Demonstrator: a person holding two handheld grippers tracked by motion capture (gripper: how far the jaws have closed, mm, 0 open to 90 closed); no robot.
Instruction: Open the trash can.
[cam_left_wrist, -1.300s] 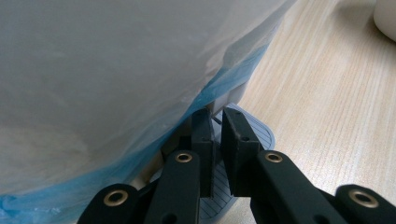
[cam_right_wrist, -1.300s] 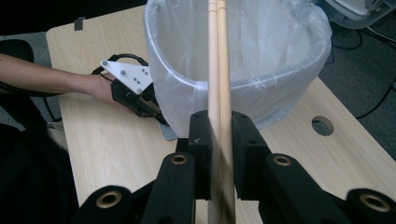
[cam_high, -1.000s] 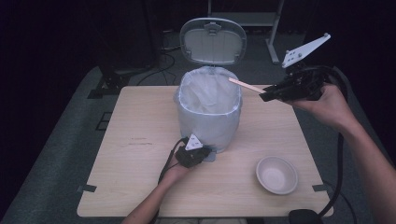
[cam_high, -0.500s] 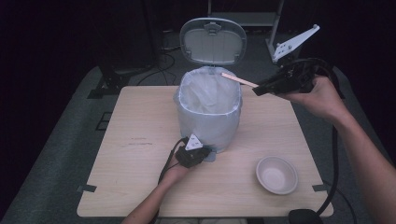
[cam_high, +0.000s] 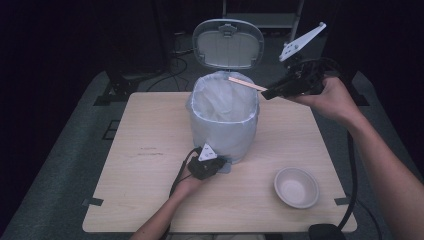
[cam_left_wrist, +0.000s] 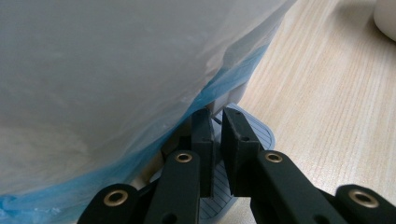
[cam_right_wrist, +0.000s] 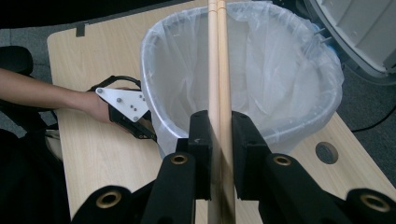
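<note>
Chopsticks (cam_high: 246, 83), a pale wooden pair, are sitting clamped between the jaws of my right gripper (cam_high: 267, 92) in the upper right of the high view, their free end reaching left over the rim of the bin (cam_high: 223, 120). In the right gripper view the chopsticks (cam_right_wrist: 218, 70) are running straight up the middle of the frame from the right gripper (cam_right_wrist: 219, 135), side by side and touching, with the jaws pressing on them from both sides and the open mouth of the bin (cam_right_wrist: 243, 74) lying behind them.

I am seeing the bin standing at the centre of the table (cam_high: 150, 150), lined with a thin white bag (cam_high: 220, 102) that is folding over the rim and hanging down the outside. Its grey lid (cam_high: 228, 44) is standing upright behind it, at the top centre of the high view.

My left gripper (cam_high: 212, 165) is resting low at the front foot of the bin, just below centre in the high view. In the left gripper view its jaws are standing nearly together, with a thin metal part of the pedal (cam_left_wrist: 252, 135) between the left gripper (cam_left_wrist: 215, 128) tips; whether the pads are pressing on it I cannot tell.

A small pale bowl (cam_high: 296, 187) is sitting on the table in the lower right, well apart from the bin.
</note>
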